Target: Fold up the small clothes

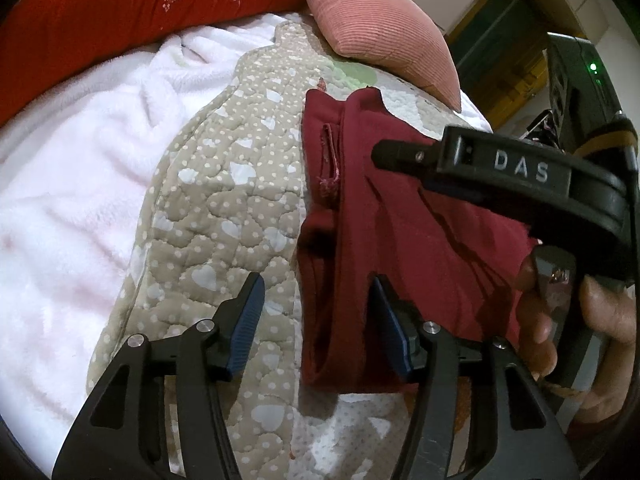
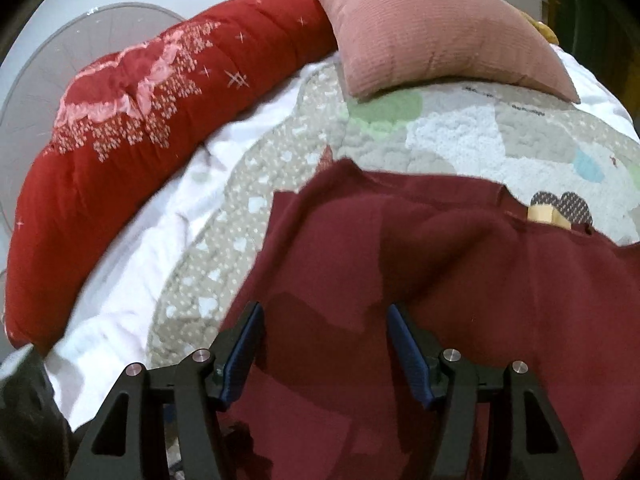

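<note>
On the bed: folded maroon knit garment point(image 1: 400, 216) at 3 o'clock on the quilted heart-print blanket point(image 1: 224, 200).
Left gripper point(image 1: 318, 322): jaws apart, straddling its edge.
Right gripper point(image 2: 326, 354): jaws apart above cloth.
Risk: a dragging pad likely undoes the fold.

We look down on a bed spread with a beige quilted cover point(image 1: 224, 208) dotted white and stitched with pale hearts, its far part patched in light blue and green. A fluffy white blanket point(image 1: 68, 184) lies along its left side. Directly on the quilt rests a dark red garment point(image 2: 400, 264), folded in layers. At the head sit a pink ribbed pillow point(image 2: 432, 28) and a long red patterned bolster point(image 2: 160, 128).
</note>
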A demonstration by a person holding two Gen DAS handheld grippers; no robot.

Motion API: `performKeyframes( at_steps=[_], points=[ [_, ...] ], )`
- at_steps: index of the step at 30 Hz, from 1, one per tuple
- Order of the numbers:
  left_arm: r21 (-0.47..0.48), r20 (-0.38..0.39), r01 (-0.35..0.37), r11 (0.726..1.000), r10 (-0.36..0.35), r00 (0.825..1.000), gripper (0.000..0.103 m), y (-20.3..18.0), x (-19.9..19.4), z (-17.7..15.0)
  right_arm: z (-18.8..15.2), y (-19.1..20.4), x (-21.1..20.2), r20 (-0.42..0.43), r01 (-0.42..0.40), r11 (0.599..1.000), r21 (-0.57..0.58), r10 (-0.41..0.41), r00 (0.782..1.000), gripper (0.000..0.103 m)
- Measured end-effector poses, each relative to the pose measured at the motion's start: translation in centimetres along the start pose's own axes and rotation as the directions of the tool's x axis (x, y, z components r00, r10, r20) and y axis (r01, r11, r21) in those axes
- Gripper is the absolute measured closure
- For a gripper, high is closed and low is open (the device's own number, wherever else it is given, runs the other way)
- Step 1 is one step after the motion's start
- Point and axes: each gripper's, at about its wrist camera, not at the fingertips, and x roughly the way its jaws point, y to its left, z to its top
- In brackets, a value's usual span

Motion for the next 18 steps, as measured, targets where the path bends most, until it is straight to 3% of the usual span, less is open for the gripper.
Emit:
performKeyframes(
  at_steps=[9,13,18],
  points=[
    [0.005,0.001,0.006,1.000,-0.006,1.000,0.042,-0.1,0.3,0.0,1.1,1.2,0.9,0.003,-0.026,0.999,0.030,0.026,1.000,0.041],
    [0.004,0.000,0.013,1.000,-0.013,1.000,0.042,0.0,0.2,0.0,1.4,1.6,1.3,0.012,0.002,1.000,-0.018,-0.002,1.000,0.041],
    [-0.004,0.008,0.025,1.000,-0.025,1.000,0.042,0.2,0.3,0.1,2.6,-0.7,0.5,0.058,0.037,0.999,0.034,-0.039,0.998,0.041]
  ],
)
